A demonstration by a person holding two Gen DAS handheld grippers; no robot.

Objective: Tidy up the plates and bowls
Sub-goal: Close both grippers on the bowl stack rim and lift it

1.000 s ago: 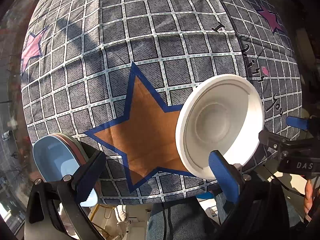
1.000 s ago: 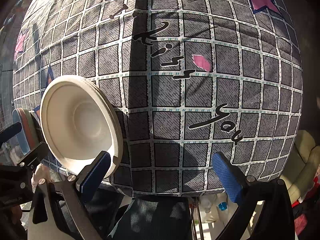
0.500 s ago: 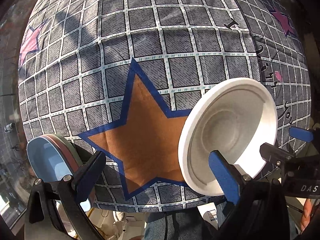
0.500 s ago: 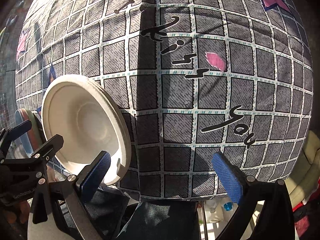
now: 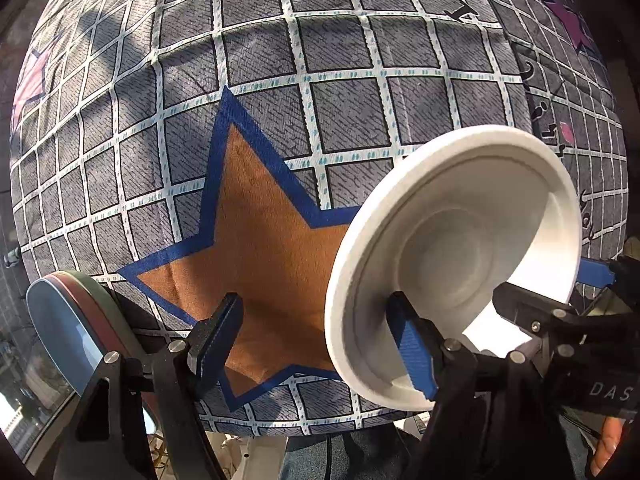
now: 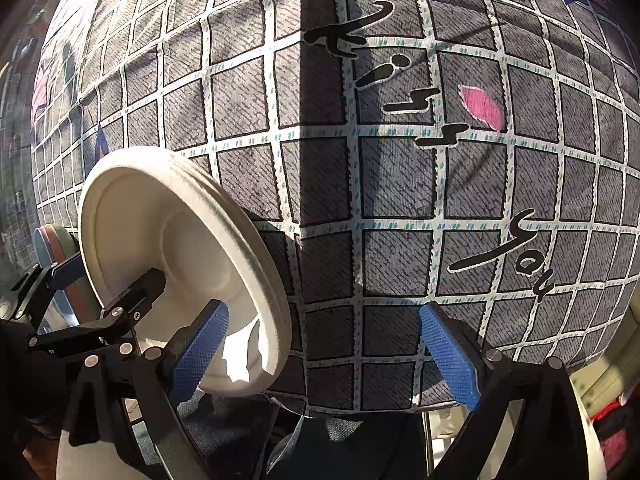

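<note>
**Both tongs closing in on the white bowl; sorting barely begun**

The white bowl sits near the front edge of the bench, which is covered by a grey checked cloth with an orange star. At the left corner of the same edge lies a blue plate with a reddish and grey rim band; it may be more than one plate stacked, but the view is too skewed to tell.

The left tongs are closing. Their right finger reaches inside the bowl, over the near rim, while the left finger stands outside above the star, so the bowl's near-left wall lies between them. The pads do not yet press on it, as far as the picture shows.

The right tongs are closing too. In the right wrist view their left finger is inside the bowl at its near-right side and the right finger is well out over the bare cloth. That gap is still wide, with the rim between the fingers and no pinch visible.

Judging from this, little of the task is done: the bowl and the plate lie apart at the edge, nothing is visibly stacked or put away, and no other dishes are in sight. What seems left is to secure the bowl, lift it, and set it in order with the plate.
</note>
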